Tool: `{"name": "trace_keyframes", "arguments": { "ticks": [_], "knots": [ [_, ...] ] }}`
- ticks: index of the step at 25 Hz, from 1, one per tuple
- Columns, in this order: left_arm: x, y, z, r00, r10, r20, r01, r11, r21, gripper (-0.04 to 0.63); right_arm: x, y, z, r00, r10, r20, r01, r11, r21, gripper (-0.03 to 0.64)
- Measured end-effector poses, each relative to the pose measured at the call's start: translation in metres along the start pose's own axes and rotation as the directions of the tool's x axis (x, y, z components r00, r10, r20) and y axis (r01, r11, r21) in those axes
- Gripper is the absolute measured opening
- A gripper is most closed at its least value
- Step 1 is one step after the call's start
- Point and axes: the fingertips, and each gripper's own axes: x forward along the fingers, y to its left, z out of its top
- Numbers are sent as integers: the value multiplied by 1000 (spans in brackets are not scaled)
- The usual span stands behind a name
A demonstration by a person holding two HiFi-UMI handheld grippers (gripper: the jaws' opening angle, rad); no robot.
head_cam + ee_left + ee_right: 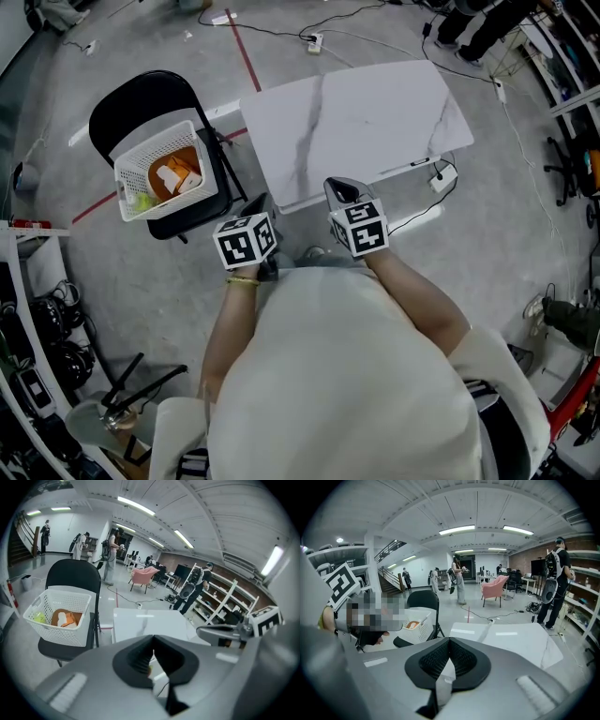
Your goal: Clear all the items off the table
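Observation:
The white marble-pattern table (366, 117) stands bare in the head view. Left of it a white basket (159, 169) sits on a black folding chair (141, 103); it holds orange packets (175, 175) and something green (141, 200). My left gripper (260, 201) hovers at the table's near left corner, jaws shut with nothing between them. My right gripper (337, 186) hangs over the near edge, also shut and empty. In the left gripper view the basket (58, 616) and table (150, 620) lie beyond my left gripper (152, 657). In the right gripper view the table (511, 639) lies past my right gripper (449, 660).
Cables cross the grey floor, with a power strip (315, 41) beyond the table and a white adapter (442, 178) at its right. A red tape line (246, 52) runs behind. Shelves (23, 309) stand at the left. People and a pink armchair (494, 588) are far off.

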Motion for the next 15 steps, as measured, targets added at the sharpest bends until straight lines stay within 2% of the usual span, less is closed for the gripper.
{"name": "trace_keyframes", "arguments": {
  "ticks": [15],
  "knots": [
    [3, -17, 3, 1000, -12, 17, 12, 1000, 21, 9, -15, -15, -1, 1000, -13, 28, 13, 1000, -7, -2]
  ]
}}
